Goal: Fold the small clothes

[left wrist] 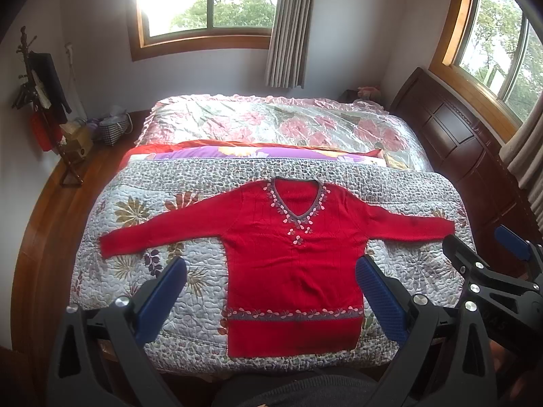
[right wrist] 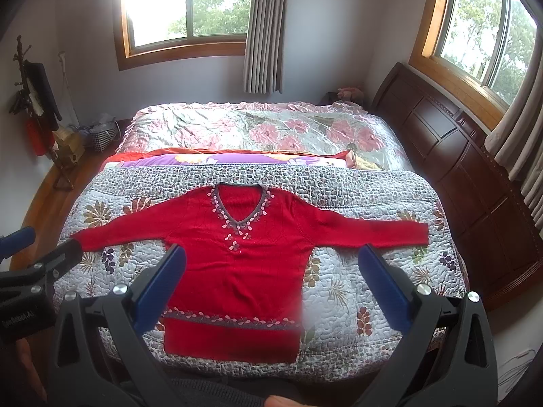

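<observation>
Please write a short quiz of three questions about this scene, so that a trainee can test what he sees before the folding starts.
1. True or false: the red sweater lies flat on the quilt with both sleeves spread out.
2. Multiple choice: how does the left gripper stand? A) shut on a sleeve; B) open, holding nothing; C) shut on the hem.
3. Fill in: the neckline of the sweater has the shape of the letter ___.

Key
1. True.
2. B. The right gripper is open and empty as well.
3. V, with flower trim along its edge.
</observation>
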A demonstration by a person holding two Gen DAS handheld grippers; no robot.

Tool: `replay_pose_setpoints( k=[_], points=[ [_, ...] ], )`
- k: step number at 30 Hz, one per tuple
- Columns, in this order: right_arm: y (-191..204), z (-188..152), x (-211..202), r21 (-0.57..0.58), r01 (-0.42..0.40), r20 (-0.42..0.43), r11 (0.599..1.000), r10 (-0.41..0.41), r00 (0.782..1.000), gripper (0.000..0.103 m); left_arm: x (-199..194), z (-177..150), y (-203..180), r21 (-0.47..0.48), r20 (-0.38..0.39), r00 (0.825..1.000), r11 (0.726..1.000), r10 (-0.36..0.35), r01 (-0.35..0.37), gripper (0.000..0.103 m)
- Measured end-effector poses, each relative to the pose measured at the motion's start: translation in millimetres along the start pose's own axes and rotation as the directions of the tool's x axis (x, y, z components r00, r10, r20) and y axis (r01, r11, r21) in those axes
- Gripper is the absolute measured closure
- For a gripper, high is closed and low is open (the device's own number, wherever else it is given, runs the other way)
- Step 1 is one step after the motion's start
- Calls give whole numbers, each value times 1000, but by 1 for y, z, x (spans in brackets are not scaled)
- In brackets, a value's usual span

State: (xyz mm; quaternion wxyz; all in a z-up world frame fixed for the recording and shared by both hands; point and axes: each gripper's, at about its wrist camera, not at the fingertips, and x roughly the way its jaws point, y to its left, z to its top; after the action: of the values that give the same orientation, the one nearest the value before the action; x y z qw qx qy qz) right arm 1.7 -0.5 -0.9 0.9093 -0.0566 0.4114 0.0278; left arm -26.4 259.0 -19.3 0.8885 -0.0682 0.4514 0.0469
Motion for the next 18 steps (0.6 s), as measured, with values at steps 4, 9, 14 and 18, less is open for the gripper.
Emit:
replay_pose_setpoints(
  k=[4, 9, 14, 18],
  points=[
    [0, 0, 0, 0, 0, -1, 1000, 0, 1000, 3, 0, 0, 0, -1, 1, 1000, 1000, 0, 0, 4],
    [1, 0, 1, 1, 2, -2, 1000, -2, 1000, 3, 0, -1, -1, 0, 0, 1000, 1000, 0, 0, 4],
    [1, 0, 1, 1, 1, -3, 1000, -1, 1000, 3, 0, 0, 2, -2, 1, 1000, 1000, 3, -3, 4],
    [1, 0, 2, -1, 5, 1, 1000, -5, 1000, 3, -1, 0, 1, -1, 1, 1000, 1000, 2, -2, 4]
  ],
)
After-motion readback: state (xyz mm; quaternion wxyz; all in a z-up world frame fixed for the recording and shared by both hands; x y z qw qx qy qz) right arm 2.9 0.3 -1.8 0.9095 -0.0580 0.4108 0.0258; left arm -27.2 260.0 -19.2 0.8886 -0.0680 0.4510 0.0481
